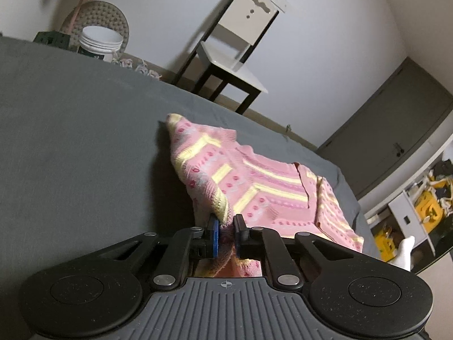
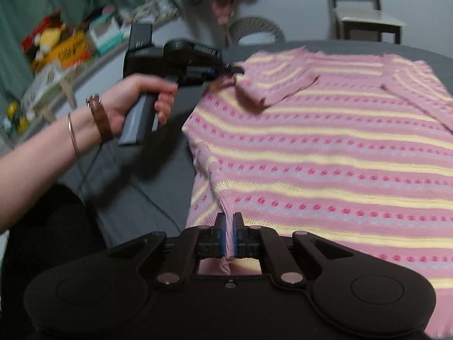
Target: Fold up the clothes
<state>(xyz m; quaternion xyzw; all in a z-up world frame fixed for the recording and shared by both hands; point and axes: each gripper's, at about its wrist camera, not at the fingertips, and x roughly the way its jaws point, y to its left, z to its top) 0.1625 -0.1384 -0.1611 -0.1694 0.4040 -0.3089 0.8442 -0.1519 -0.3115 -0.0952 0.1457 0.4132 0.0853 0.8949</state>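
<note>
A pink knit sweater (image 2: 325, 147) with yellow stripes and pink dots lies spread on a grey bed (image 2: 136, 198). My right gripper (image 2: 229, 221) is shut on the sweater's near left edge, a fold of fabric pinched between its pads. My left gripper (image 1: 225, 225) is shut on the sweater (image 1: 254, 181) near the shoulder and lifts that part into a raised fold. In the right wrist view the left gripper (image 2: 226, 72) is held by a hand (image 2: 133, 99) at the sweater's far left corner, with the short sleeve (image 2: 277, 85) folded over beside it.
Beyond the grey bed (image 1: 70, 127) stand a white chair (image 1: 240, 42), a white bucket (image 1: 100, 42) and a dark door (image 1: 396, 119). Shelves with boxes and toys (image 2: 59, 48) line the left side. A cable (image 2: 153, 201) runs across the bed.
</note>
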